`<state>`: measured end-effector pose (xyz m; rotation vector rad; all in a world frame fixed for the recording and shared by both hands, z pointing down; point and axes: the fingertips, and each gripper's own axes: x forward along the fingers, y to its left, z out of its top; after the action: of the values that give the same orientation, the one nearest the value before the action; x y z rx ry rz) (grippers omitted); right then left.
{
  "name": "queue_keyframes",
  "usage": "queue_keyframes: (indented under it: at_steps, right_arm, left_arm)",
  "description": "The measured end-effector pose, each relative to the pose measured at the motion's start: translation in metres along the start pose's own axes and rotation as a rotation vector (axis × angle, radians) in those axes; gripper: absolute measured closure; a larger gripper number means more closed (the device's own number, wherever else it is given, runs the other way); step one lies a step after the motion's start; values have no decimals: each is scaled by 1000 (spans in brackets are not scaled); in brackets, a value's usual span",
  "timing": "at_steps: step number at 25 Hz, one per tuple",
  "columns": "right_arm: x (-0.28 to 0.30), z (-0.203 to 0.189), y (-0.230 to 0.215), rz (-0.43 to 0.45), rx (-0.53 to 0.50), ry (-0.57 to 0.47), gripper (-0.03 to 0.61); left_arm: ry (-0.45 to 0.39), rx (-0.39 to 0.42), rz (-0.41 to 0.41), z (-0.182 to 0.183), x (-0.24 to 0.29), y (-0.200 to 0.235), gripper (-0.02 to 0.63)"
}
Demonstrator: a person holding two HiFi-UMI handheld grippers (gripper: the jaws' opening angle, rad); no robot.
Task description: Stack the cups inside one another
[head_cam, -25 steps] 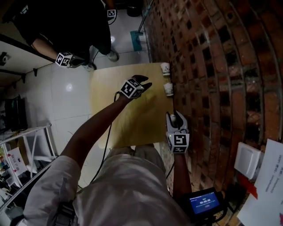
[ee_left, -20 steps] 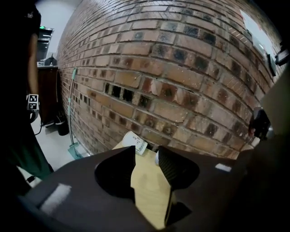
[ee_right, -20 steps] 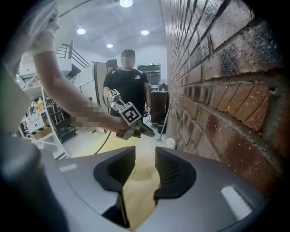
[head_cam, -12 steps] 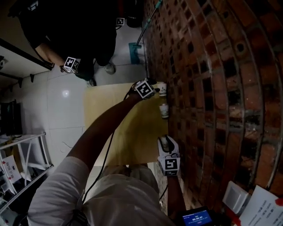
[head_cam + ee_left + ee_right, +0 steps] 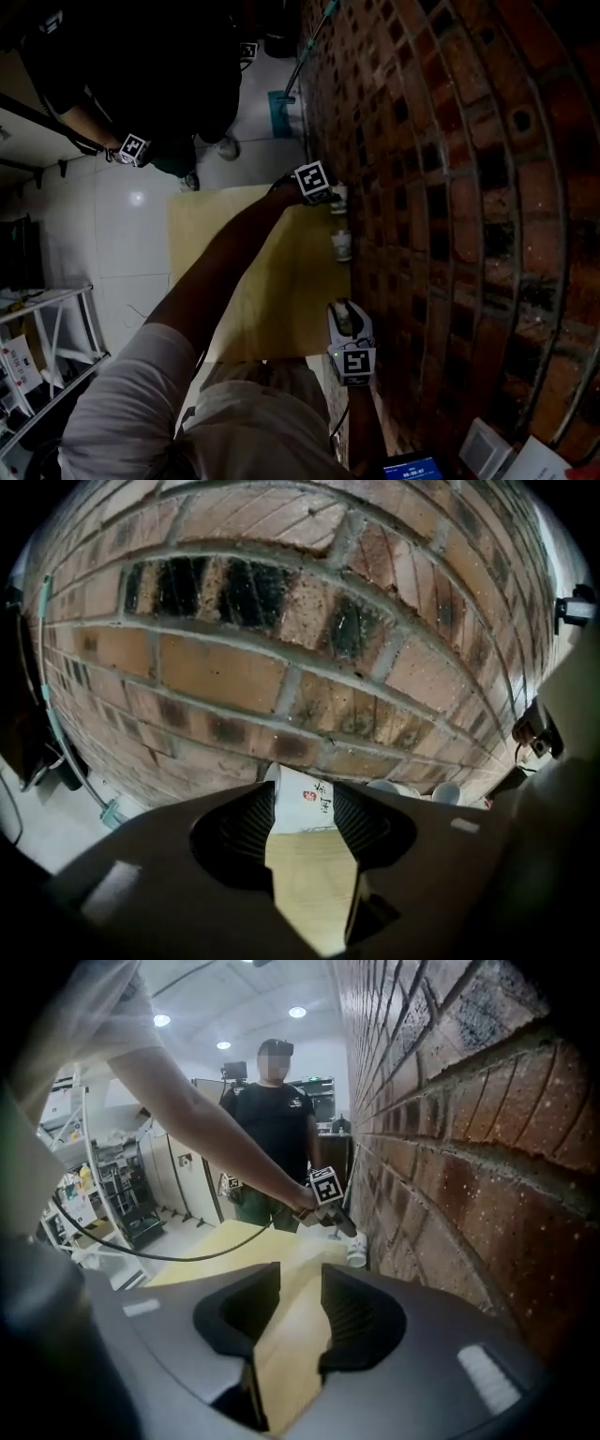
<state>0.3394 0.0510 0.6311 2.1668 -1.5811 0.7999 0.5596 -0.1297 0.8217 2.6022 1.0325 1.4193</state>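
The far white cup (image 5: 305,803), with a red seal and dark characters on its side, stands upright at the far right edge of the wooden table (image 5: 244,262), just beside the brick wall (image 5: 450,187). It stands between the tips of the left gripper (image 5: 326,192). The jaws of this gripper have just been opening and stand wide on both sides of the cup, not pressing it. A second white cup (image 5: 342,246) stands nearer to the person, also close to the wall and apart from the first. The right gripper (image 5: 302,1293) hangs low over the near right edge of the table. Its jaws are rather wide apart, and only the bare table top shows between them. Behind the table a person in black clothes (image 5: 272,1119) stands on the pale floor.
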Motion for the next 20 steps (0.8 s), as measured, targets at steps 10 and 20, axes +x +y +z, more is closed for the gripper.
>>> queue_keyframes:
  at_steps: [10,20]
  right_arm:
    - [1,-17,-1,4,33,15,446]
    - [-3,-13,4,3,22,21,446]
  left_arm:
    - [57,26,-74,-5,15,-14,441]
    - [-6,-13,-167,-23,6,-57,554]
